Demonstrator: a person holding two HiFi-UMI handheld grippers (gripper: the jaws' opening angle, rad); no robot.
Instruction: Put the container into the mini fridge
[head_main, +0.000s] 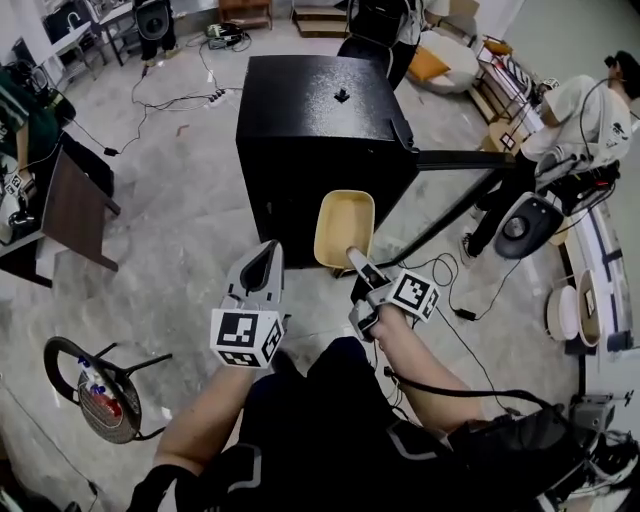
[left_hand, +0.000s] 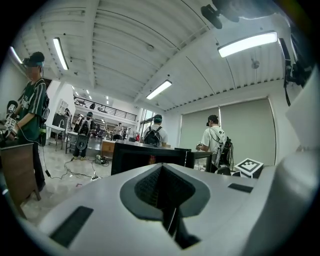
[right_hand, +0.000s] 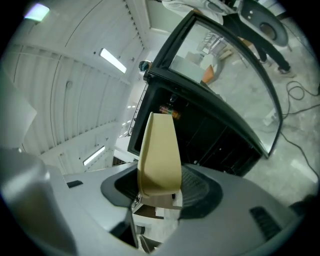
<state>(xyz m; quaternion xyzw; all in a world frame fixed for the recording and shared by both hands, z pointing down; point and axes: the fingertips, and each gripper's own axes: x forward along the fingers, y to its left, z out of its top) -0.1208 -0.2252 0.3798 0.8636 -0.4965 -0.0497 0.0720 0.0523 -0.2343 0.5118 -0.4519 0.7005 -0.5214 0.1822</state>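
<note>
A black mini fridge (head_main: 310, 130) stands on the floor ahead, its glass door (head_main: 455, 195) swung open to the right. My right gripper (head_main: 356, 260) is shut on the near rim of a shallow beige container (head_main: 344, 228), held out just in front of the fridge opening. In the right gripper view the container (right_hand: 159, 150) stands edge-on between the pads of the right gripper (right_hand: 159, 194), with the dark fridge interior (right_hand: 210, 135) behind it. My left gripper (head_main: 264, 258) hangs to the left of the container, shut and empty. In its own view the left gripper (left_hand: 162, 189) faces the fridge (left_hand: 145, 157).
A round stool (head_main: 95, 385) stands at lower left and a brown table (head_main: 75, 205) at the left. Cables (head_main: 180, 100) trail over the floor behind the fridge, and another cable (head_main: 455, 290) lies under the door. A person (head_main: 590, 110) is at the right.
</note>
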